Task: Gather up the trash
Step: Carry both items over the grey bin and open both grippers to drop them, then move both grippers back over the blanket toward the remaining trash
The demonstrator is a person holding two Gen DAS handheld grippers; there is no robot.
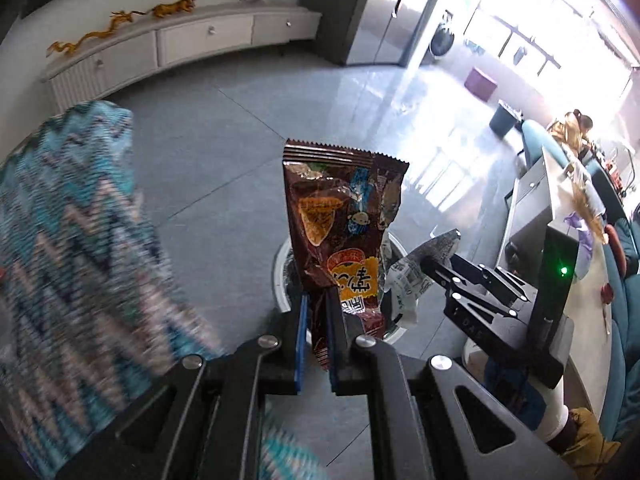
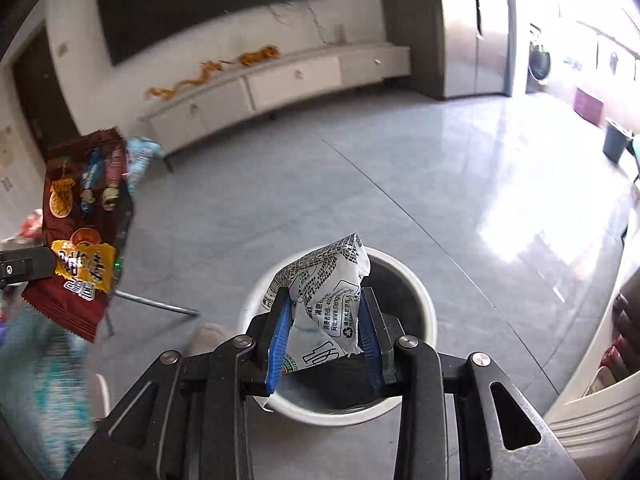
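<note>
the left gripper (image 1: 316,332) is clamped on a brown snack wrapper (image 1: 340,232), the right gripper (image 2: 326,334) on a white printed pouch (image 2: 324,300). both hang over the white bin (image 2: 424,300) on the grey floor (image 2: 360,184), the wrapper left of the pouch. the blurred blue patterned fabric (image 1: 72,248) at near left is perhaps a cushion.

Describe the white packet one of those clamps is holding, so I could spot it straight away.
Look at the grey tiled floor, then the round white bin on it. Above its dark opening, the right gripper pinches a crumpled white carton between blue pads. Black print on white sets it apart from the brown snack wrapper in the left gripper.
</note>
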